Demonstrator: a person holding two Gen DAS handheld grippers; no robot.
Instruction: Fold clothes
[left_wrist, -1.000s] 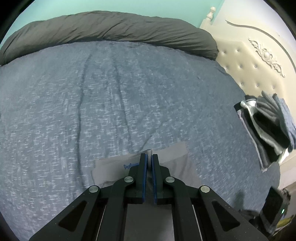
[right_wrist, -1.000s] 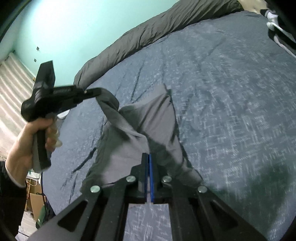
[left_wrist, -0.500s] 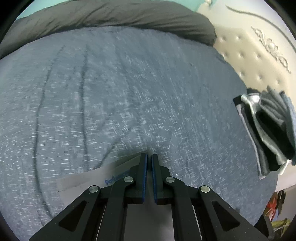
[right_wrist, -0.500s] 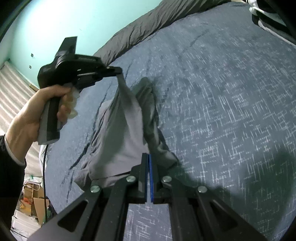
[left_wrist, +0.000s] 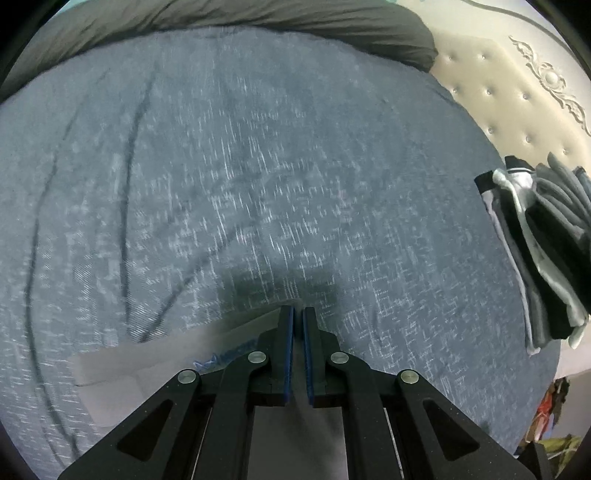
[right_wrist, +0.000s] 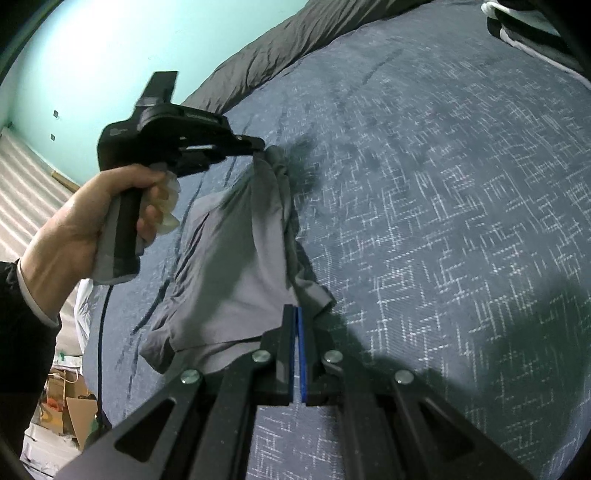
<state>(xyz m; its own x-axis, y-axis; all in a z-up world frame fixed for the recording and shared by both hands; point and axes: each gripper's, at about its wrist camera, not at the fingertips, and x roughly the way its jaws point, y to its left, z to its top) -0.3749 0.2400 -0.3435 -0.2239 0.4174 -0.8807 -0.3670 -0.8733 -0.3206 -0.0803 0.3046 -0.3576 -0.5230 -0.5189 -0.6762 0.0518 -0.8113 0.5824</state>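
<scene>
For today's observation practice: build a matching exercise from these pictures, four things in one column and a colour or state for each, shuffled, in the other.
Things:
1. grey garment
2. bedspread
3. stack of folded clothes
4. wall

Descriptions:
A. mint green
B. blue with white flecks
C. piled near the headboard
D. pinched by both tongs, left tongs, right tongs

Pairs: 1-D, 2-B, 3-C, 4-A

- Setting: home bedroom.
- Bed with blue-grey patterned cover (left_wrist: 258, 166); dark grey duvet (left_wrist: 258, 18) bunched along far edge.
- Cream tufted headboard (left_wrist: 517, 81) with carved ornament.
- Stack of folded clothes (left_wrist: 546, 251) beside headboard.
- Mint-green wall (right_wrist: 92, 55); cardboard boxes (right_wrist: 74, 410) on floor.
</scene>
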